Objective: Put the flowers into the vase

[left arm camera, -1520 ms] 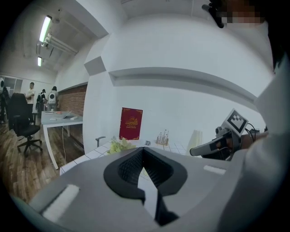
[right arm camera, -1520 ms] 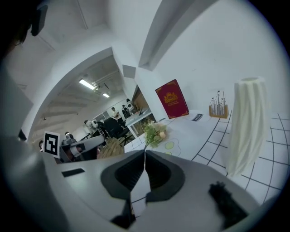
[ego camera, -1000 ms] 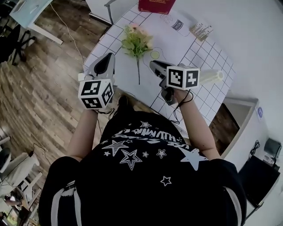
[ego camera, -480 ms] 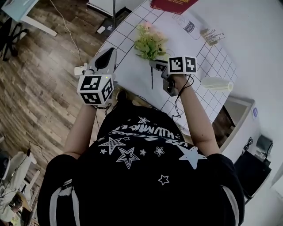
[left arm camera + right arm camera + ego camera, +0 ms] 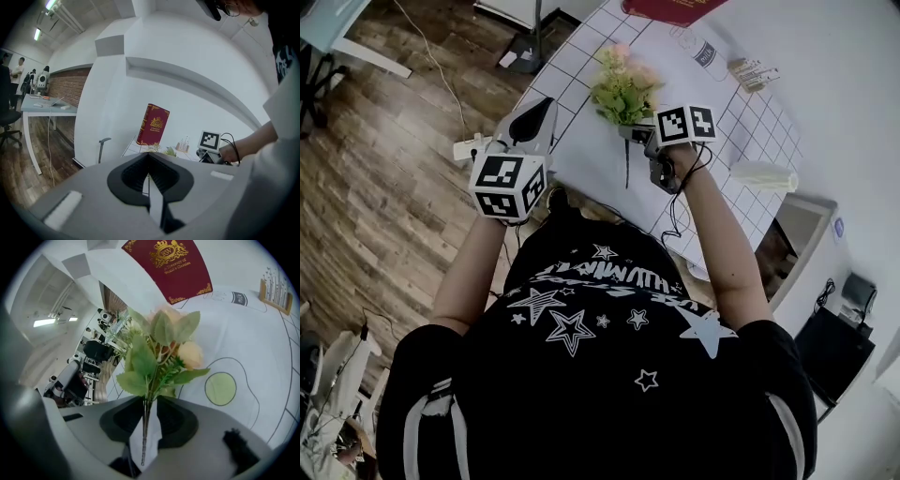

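Right gripper view: right gripper [image 5: 147,411] jaws just closing, apart; flowers [image 5: 161,350] stem [image 5: 144,432] between, 12-to-6 o'clock. Centre it, then pinch; left gripper [image 5: 149,178] closed, empty.

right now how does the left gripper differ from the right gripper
The left gripper has its jaws shut on nothing. The right gripper has its jaws slightly apart, having just been closing, with the stem of the flowers between them. The left gripper points about level, while the right gripper tilts down at the table. Both are grey with the same two-jaw build.
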Demonstrator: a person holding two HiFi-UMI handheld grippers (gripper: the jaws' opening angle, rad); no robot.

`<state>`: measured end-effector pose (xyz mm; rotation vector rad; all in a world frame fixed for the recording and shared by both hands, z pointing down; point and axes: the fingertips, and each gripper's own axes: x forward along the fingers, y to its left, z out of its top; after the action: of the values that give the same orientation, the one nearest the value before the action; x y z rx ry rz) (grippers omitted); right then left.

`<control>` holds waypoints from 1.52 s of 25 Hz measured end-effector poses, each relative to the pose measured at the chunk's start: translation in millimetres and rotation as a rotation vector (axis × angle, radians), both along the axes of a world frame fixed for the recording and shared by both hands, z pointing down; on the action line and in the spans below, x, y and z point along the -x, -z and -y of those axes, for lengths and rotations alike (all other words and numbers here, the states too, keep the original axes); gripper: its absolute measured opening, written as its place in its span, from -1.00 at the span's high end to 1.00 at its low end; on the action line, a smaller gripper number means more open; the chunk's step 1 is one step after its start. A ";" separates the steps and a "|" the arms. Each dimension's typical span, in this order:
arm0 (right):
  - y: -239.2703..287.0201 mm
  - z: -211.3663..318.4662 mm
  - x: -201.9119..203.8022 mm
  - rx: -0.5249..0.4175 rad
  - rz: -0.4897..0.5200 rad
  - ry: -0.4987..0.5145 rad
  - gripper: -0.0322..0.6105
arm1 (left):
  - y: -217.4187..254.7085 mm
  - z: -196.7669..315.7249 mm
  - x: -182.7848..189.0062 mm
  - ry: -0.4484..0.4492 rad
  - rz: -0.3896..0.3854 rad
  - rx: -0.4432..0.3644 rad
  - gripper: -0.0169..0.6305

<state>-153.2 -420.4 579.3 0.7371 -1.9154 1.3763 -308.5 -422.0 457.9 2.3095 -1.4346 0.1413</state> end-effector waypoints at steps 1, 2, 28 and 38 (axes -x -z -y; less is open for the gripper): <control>0.4 -0.4 0.9 0.006 0.009 -0.004 0.61 | 0.2 0.3 0.9 -0.001 -0.002 -0.001 0.92; 0.9 -1.1 2.0 0.014 0.020 -0.008 0.65 | 0.3 0.2 1.9 0.000 -0.004 -0.001 0.92; 164.6 -24.8 -8.4 -0.447 0.388 0.035 0.77 | 38.1 -22.3 -63.2 -0.046 0.024 -0.084 0.92; 310.5 -62.9 -128.3 -0.713 0.592 -0.055 0.77 | 94.1 -51.7 -177.9 -0.120 0.047 -0.180 0.92</control>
<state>-25.0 -357.5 268.7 0.7490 -2.9440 0.9827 -130.6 -370.3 363.8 2.5554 -1.3817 0.1053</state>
